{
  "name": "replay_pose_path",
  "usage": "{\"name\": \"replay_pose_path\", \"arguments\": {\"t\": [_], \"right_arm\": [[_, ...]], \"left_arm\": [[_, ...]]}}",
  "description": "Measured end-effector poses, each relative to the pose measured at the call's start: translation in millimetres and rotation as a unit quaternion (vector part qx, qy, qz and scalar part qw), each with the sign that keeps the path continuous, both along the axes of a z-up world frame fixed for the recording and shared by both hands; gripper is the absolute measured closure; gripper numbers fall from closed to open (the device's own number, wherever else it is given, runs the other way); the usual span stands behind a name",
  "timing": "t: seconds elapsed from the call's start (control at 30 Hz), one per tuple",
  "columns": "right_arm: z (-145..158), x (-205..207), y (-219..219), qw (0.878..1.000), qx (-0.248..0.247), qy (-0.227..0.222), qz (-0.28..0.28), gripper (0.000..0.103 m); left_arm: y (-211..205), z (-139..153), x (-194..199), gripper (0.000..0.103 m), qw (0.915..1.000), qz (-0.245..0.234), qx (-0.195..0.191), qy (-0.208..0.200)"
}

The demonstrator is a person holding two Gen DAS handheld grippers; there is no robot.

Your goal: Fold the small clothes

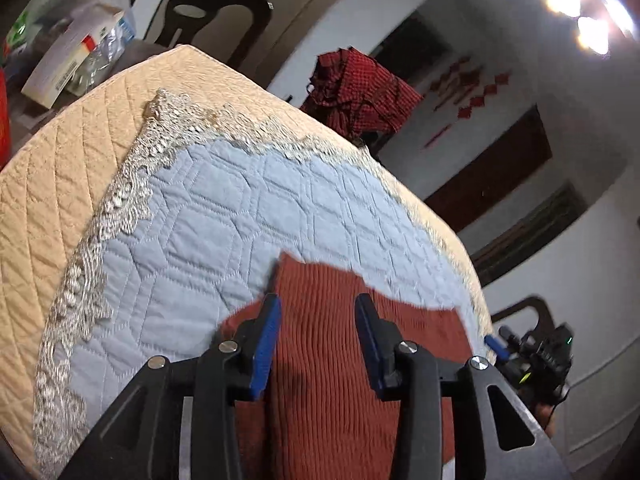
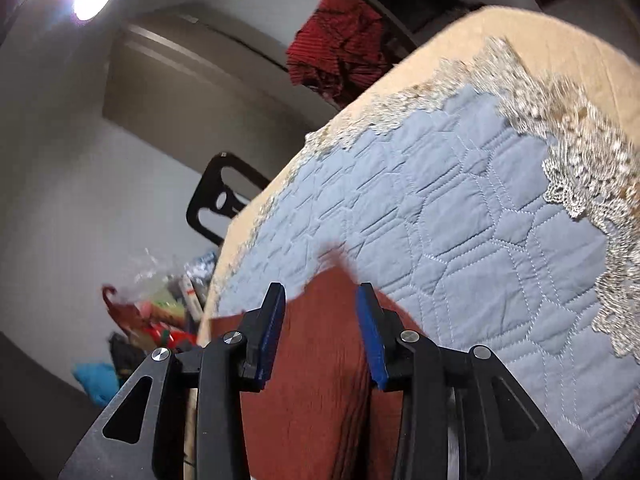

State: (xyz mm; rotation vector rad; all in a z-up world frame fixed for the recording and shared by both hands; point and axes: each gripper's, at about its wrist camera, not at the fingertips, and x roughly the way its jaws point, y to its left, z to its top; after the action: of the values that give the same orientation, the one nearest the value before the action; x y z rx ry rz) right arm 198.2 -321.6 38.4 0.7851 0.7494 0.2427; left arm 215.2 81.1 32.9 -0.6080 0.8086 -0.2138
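A rust-red ribbed cloth [image 1: 340,320] lies flat on the pale blue quilted mat [image 1: 208,220] near its front edge. My left gripper [image 1: 318,304] hovers over the cloth's left part, open; the blue pads stand apart with cloth below the gap and nothing pinched. In the right wrist view the same cloth [image 2: 316,380] runs under my right gripper [image 2: 320,292], also open, its pads clear of the fabric. A pointed corner of the cloth [image 2: 336,256] sticks out beyond the fingertips. The right gripper [image 1: 500,348] also shows at the mat's right edge in the left wrist view.
The blue mat has a lace border [image 1: 120,208] and lies on a beige quilted table cover [image 1: 60,160]. Dark chairs [image 1: 216,12] [image 2: 224,200] stand beside the table. A red checked garment [image 1: 356,96] hangs behind it. Boxes and bags [image 1: 72,52] [image 2: 160,312] clutter the side.
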Motion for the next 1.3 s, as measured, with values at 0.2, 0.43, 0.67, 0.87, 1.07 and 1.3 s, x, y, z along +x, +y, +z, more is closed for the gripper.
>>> {"name": "replay_pose_path", "arguments": {"t": [0.2, 0.43, 0.67, 0.87, 1.07, 1.3], "right_arm": [[5, -32, 24, 0.998, -0.060, -0.003, 0.029, 0.065], [1, -83, 61, 0.989, -0.135, 0.002, 0.060, 0.065], [6, -111, 50, 0.982, -0.185, -0.012, 0.018, 0.065], [-4, -101, 60, 0.980, -0.185, -0.008, 0.069, 0.086], [-3, -105, 71, 0.968, -0.207, -0.014, 0.140, 0.096], [4, -115, 81, 0.944, -0.279, -0.037, 0.171, 0.078]], "left_arm": [[-25, 2, -42, 0.062, 0.9978, -0.049, 0.044, -0.008], [-56, 4, -85, 0.062, 0.9899, -0.083, 0.113, -0.022], [-47, 7, -99, 0.054, 0.9873, -0.065, 0.140, -0.038], [-45, -3, -88, 0.054, 0.9892, -0.069, 0.127, -0.024], [-39, -6, -89, 0.054, 0.9900, -0.064, 0.124, -0.018], [-38, -14, -88, 0.054, 0.9904, -0.061, 0.124, -0.002]]}}
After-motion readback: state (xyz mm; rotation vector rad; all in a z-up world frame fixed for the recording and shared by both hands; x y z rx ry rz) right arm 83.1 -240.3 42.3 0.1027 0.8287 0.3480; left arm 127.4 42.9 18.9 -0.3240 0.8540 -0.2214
